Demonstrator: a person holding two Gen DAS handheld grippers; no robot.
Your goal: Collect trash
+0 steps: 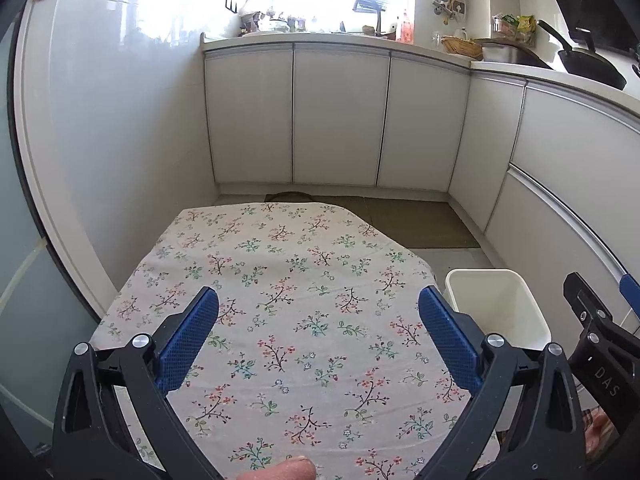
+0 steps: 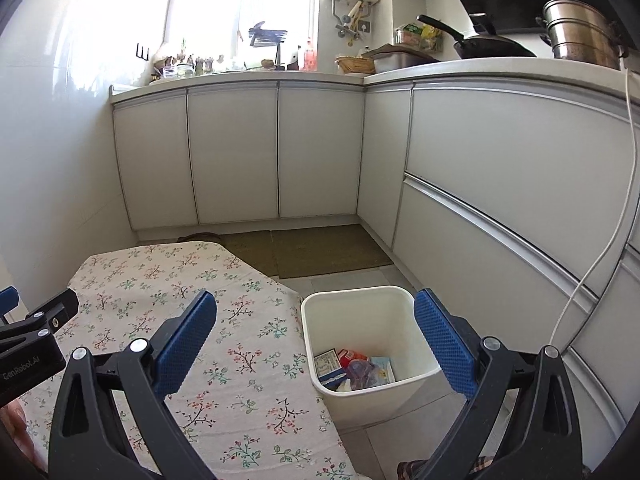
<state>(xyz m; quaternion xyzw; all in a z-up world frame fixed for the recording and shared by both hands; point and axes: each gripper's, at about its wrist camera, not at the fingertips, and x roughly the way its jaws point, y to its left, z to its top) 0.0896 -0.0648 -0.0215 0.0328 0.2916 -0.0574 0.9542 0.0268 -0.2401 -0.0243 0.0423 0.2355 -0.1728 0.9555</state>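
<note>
Blue-padded and spread wide, my left gripper [image 1: 318,332] hung empty over the floral tablecloth [image 1: 280,272], where I saw no trash lying loose. To its right stood the white bin [image 1: 498,280], just beside the table edge, with my right gripper's black frame beyond it, lettered "DAS". From the right wrist, my right gripper [image 2: 316,338] was also parted and held nothing, its opening straddling the table edge and the bin [image 2: 416,384]. Inside the bin lay the collected trash [image 2: 356,368]: cartons and wrappers, print too small to read. My right hand was the nearer to the bin. I judged the collecting nearly done. "GenRobot.AI" showed on my left gripper's frame at left.
</note>
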